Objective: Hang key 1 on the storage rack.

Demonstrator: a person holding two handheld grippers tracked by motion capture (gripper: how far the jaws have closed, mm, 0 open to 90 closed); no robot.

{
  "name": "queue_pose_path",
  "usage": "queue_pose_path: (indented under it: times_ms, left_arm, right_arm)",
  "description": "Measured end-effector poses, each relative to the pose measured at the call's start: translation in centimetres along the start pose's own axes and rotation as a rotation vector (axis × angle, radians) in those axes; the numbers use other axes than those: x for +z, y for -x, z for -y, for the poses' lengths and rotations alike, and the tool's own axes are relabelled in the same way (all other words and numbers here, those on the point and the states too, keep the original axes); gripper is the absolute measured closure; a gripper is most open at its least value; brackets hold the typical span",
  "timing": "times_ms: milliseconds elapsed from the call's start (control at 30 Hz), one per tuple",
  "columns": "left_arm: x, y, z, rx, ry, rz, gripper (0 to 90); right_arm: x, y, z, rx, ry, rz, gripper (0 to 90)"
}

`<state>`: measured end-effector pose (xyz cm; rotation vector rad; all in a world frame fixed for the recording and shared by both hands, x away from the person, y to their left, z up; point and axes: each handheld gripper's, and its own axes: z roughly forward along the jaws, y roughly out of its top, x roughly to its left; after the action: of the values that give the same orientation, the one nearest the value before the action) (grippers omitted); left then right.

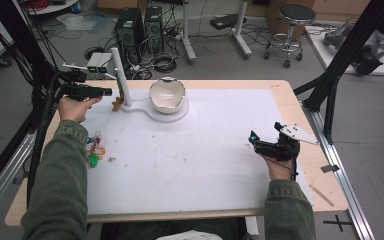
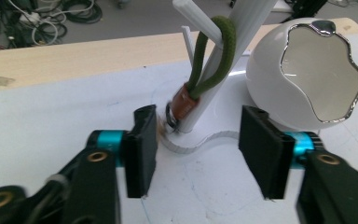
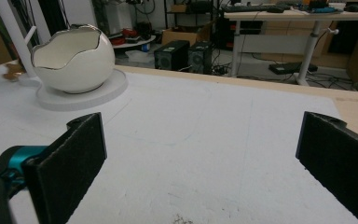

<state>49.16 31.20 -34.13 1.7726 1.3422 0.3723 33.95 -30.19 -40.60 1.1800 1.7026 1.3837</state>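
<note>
Currently, we hold the left tool spread before the green loop hung on the stand; the right tool spread over the bench.

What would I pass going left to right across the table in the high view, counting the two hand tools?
Left gripper → colourful little items by the sleeve → white post → egg-shaped white bowl → right gripper.

Egg-shaped bowl on white base; colourful bands — table's left.
</note>
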Motion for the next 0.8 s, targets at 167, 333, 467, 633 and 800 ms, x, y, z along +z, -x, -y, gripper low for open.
queue_pose_path:
  times_ms: [167, 333, 467, 633, 800]
  left_arm:
    - [-0.5, 0.6, 0.2, 0.008, 0.036, -0.027, 30.3]
    - [-1.9, 0.6, 0.8, 0.019, 0.053, -0.072, 15.5]
    - [-2.5, 0.7, 1.4, 0.023, 0.031, -0.098, 1.6]
    - [-3.2, 1.0, 2.1, 0.043, 0.026, -0.110, 1.6]
    - [-4.1, 2.2, 2.2, 0.108, -0.013, -0.125, 1.6]
  right_arm:
    - [0.0, 0.0, 0.0, -0.001, 0.000, -0.002, 0.7]
    - [0.0, 0.0, 0.0, -0.002, 0.004, 0.001, 0.7]
    - [0.0, 0.0, 0.0, -0.004, 0.004, 0.000, 0.7]
    - [0.0, 0.0, 0.0, -0.002, 0.002, -0.001, 0.7]
    - [0.0, 0.0, 0.0, -0.002, 0.001, -0.001, 0.7]
